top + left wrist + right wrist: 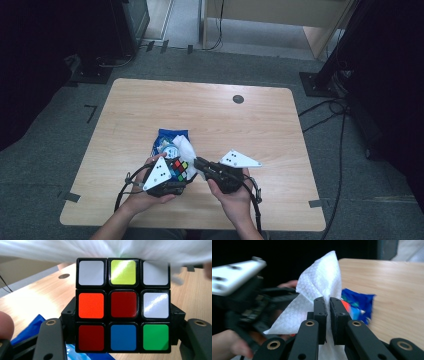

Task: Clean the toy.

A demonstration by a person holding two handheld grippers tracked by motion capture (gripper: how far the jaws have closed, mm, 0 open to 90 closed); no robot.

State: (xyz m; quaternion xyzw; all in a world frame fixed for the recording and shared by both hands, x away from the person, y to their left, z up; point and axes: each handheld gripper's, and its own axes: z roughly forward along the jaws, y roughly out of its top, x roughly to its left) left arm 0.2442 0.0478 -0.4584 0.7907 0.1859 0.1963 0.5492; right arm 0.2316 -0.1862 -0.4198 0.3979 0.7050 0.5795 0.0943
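High view: wooden desk (210, 115) with a dark round grommet (238, 99) near its far edge; blue packet (167, 141) lying flat near the middle of the desk; left tongs (172, 175) in the left hand (142, 195), just in front of the packet, clamped around a colour-tiled puzzle cube (178, 169); right tongs (198, 162) in the right hand (232, 197), pointing leftward toward the cube, pinching a white wipe (186, 150) that lies against the cube's upper right side; grey three-cornered plate atop each tool; cables (330, 107) on the grey floor to the right of the desk

Left gripper view: puzzle cube (123, 305) held between the two black jaws, one pressed against each side, raised above the desk (45, 297); facing tiles, top row white, yellow, white; middle row orange, dark red, white; bottom row dark red, blue, green; blurred white wipe (105, 248) across the top, touching the cube's upper edge; blue packet (31, 327) on the desk at lower left; grommet (64, 276) farther back

Right gripper view: right tongs (328, 302) pressed almost together on a fold of the white wipe (319, 280), which rises in a peak above the jaw tips; left tongs (249, 302) blurred at left; blue packet (357, 302) on the desk (387, 285) just behind the jaws
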